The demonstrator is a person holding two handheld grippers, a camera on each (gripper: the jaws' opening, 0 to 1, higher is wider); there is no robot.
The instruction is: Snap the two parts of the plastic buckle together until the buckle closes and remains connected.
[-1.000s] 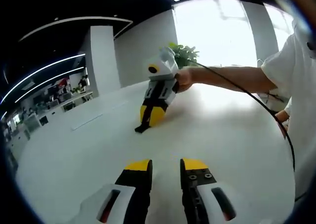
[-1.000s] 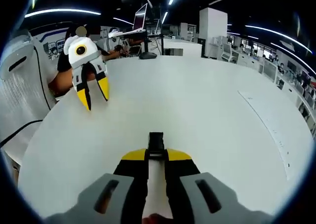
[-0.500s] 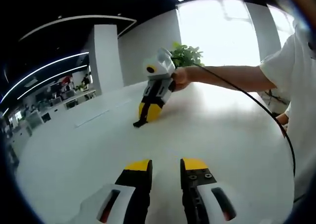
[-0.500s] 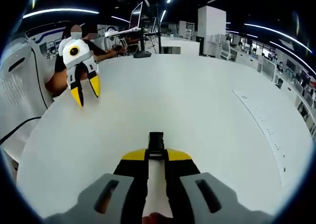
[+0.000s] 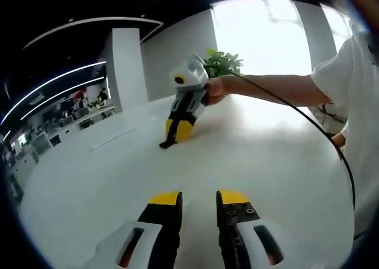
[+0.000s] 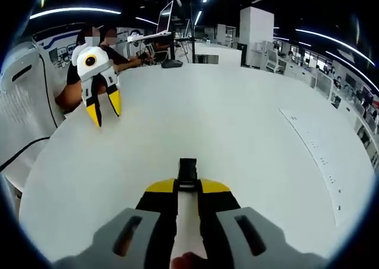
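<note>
Left gripper view: my left gripper [image 5: 198, 205] is empty, jaws slightly apart. Since 1 second ago the right gripper [image 5: 179, 128] has drawn further away across the white table [image 5: 272, 162], black buckle part [image 5: 167, 143] at its tip. Window and plant [image 5: 222, 63] behind.

Right gripper view: right gripper [image 6: 188, 187] clamps the buckle part [image 6: 188, 169]; left gripper [image 6: 102, 106] has retreated, so mating isn't begun. Open office beyond.
</note>
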